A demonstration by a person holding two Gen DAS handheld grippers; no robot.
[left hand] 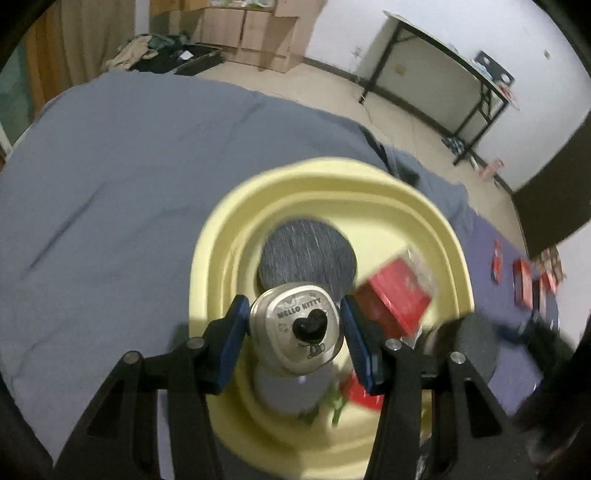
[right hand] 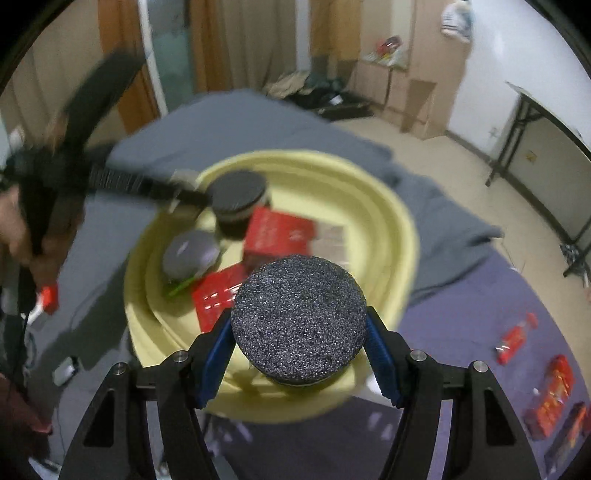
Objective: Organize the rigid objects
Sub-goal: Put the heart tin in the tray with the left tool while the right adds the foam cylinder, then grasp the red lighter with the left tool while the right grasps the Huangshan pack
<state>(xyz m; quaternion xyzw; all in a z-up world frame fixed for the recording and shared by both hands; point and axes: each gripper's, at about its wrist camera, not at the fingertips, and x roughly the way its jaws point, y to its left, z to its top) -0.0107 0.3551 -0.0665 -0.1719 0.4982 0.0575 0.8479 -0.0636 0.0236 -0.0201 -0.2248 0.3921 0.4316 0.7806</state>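
A yellow basin (left hand: pixel 229 236) (right hand: pixel 388 206) sits on a grey-blue bed. My left gripper (left hand: pixel 293 326) is shut on a silver Hello Kitty tin (left hand: pixel 295 328) and holds it over the basin. My right gripper (right hand: pixel 299 332) is shut on a jar with a dark speckled lid (right hand: pixel 299 317) above the basin's near rim. Inside the basin lie a dark-lidded jar (left hand: pixel 308 251) (right hand: pixel 238 197), a grey round tin (right hand: pixel 190 254), and red boxes (left hand: pixel 395 291) (right hand: pixel 277 229). The left gripper shows blurred at the left of the right wrist view (right hand: pixel 110 177).
Several small red packets (right hand: pixel 550 398) (left hand: pixel 522 280) lie on the purple sheet to the right. The grey blanket (left hand: pixel 110 184) spreads left of the basin. A folding table (left hand: pixel 461 74) stands by the wall, cardboard boxes (left hand: pixel 251 29) at the back.
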